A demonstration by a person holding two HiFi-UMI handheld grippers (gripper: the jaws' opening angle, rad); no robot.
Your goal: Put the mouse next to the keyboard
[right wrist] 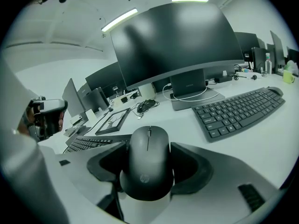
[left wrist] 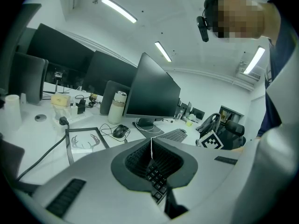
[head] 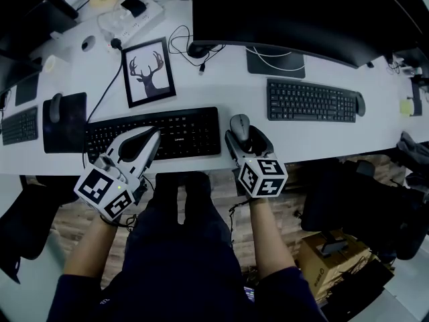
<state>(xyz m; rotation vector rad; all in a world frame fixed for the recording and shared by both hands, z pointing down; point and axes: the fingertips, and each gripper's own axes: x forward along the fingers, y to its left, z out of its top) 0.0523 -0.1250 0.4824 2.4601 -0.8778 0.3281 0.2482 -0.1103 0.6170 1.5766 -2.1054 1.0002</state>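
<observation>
A dark mouse (head: 240, 123) (right wrist: 148, 162) sits between the jaws of my right gripper (head: 247, 138) (right wrist: 148, 149), which is shut on the mouse. It is at desk level just right of the black keyboard (head: 181, 134) (right wrist: 86, 143); whether it rests on the desk I cannot tell. My left gripper (head: 155, 137) (left wrist: 152, 146) hovers over the left half of that keyboard, jaws shut together with nothing held. Some keys show below its pads in the left gripper view.
A second keyboard (head: 312, 101) lies further right on the white desk (head: 234, 79), under a large monitor (head: 288, 12). A framed deer picture (head: 149, 71) lies behind the black keyboard. A mouse pad (head: 64, 121) with another mouse lies to the left. The desk's front edge is right below the grippers.
</observation>
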